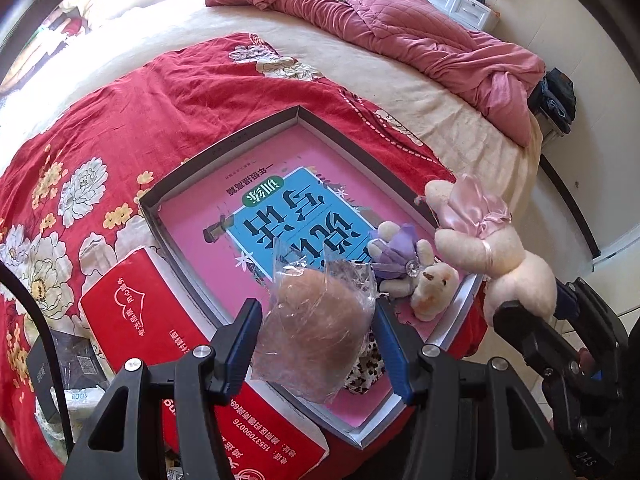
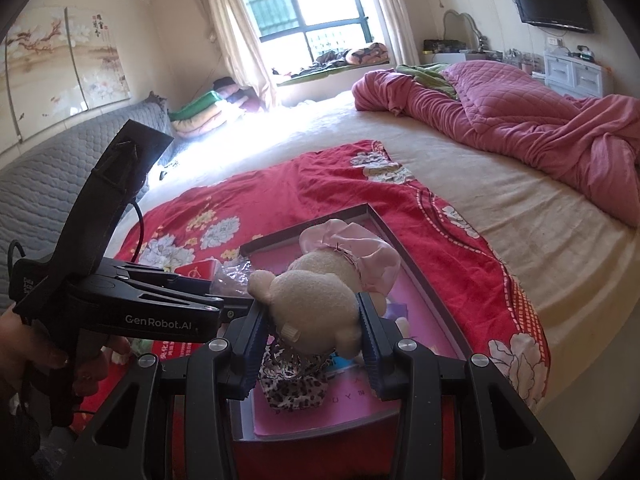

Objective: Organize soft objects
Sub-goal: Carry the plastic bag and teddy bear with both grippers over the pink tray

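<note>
Leopard-print cloth (image 2: 294,386) half-hidden under gripped plush (image 2: 316,312).

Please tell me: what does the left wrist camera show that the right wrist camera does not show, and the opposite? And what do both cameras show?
Only the left wrist view shows the brown object in clear plastic full on between the left gripper fingers, the blue book cover in the box, and the small bear in purple.

Only the right wrist view shows the window, the wall television and a hand on the left gripper's handle.

Both show the cream bear in a pink dress held by the right gripper, the shallow box, the red floral cloth and the pink quilt.
</note>
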Demonstrator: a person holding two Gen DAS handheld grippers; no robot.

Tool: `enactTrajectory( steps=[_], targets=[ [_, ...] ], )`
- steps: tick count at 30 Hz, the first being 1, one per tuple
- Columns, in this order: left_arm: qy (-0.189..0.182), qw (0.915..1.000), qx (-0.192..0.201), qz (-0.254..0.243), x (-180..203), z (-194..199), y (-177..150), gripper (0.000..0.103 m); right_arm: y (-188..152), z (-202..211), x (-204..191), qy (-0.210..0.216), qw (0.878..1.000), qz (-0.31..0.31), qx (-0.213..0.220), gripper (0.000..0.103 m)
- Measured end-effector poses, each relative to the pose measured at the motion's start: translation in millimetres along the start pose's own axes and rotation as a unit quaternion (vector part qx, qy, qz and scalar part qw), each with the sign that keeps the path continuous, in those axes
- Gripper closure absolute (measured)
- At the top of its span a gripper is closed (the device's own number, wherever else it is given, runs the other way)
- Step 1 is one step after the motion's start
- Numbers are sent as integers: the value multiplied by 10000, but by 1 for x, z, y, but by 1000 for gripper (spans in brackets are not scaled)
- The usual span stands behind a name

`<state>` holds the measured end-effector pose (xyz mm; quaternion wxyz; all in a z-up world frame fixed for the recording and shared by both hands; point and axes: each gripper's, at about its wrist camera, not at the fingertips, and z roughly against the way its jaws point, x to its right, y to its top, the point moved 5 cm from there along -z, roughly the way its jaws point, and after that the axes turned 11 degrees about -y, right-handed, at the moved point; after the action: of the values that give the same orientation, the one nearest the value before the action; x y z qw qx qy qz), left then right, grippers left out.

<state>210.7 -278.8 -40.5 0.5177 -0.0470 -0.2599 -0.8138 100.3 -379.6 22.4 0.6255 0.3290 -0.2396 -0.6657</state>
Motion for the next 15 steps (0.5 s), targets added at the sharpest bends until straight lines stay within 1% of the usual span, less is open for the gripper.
enactTrajectory(
  steps=[4,15],
  targets=[
    [13,10000,-86,45,-4,-8,-1,47,-6,-6,0,-27,10000,-8,-74,60],
    [63,9995,-300,88,-15,-25,-4,47,-30,-32,-12,-20,9985,177,-520,60]
  ],
)
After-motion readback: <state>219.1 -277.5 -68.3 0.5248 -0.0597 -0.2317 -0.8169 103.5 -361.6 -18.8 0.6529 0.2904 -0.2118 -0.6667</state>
